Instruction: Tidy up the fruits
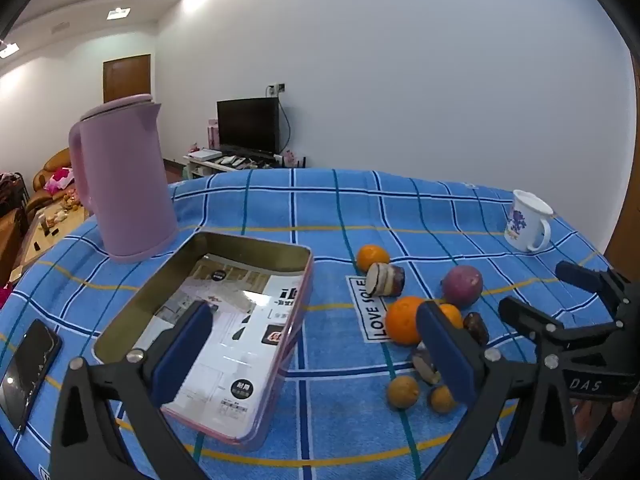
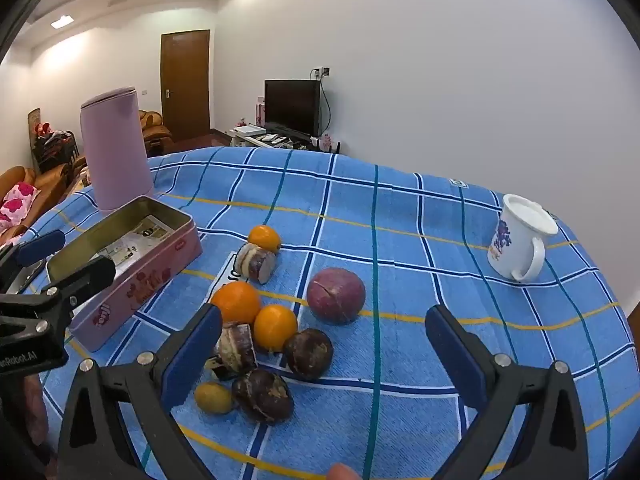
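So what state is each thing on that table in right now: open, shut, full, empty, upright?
Pink tin: lid off, only printed paper inside, no fruit.
Pink kettle: upright, lid on.
White mug: upright; contents cannot be told.
Phone: lying flat, screen dark.
Television: off.
Fruits: loose on the cloth, none in the tin.
Left gripper: open, empty.
Right gripper: open, empty.
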Motion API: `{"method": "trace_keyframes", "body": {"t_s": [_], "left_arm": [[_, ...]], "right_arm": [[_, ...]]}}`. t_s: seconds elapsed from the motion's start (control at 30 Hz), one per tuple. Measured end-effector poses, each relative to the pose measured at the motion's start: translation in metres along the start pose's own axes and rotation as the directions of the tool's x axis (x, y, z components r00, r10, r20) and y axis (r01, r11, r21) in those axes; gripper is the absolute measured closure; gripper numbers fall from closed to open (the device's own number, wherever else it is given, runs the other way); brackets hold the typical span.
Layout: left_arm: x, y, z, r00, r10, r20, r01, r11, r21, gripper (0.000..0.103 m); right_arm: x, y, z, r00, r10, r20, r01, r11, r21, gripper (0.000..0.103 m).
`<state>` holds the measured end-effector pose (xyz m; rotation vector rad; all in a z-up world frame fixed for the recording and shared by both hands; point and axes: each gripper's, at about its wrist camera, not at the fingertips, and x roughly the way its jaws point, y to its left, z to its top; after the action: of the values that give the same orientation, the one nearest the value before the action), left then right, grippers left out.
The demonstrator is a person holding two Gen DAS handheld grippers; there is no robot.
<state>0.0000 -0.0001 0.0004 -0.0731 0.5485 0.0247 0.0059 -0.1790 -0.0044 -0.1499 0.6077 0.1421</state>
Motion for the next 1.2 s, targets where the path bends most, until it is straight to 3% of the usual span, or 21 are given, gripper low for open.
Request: {"method": "trace_keyframes", "body": {"t_s": [1.2], "left_arm": [[-0.003, -0.005, -0.004, 1.000, 0.011, 0.021, -0.012, 0.999, 0.053, 0.000]], "right_arm": [[0.002, -0.008, -0.010, 1.000, 0.015, -0.013, -0.015, 1.000, 0.023, 0.001]]}}
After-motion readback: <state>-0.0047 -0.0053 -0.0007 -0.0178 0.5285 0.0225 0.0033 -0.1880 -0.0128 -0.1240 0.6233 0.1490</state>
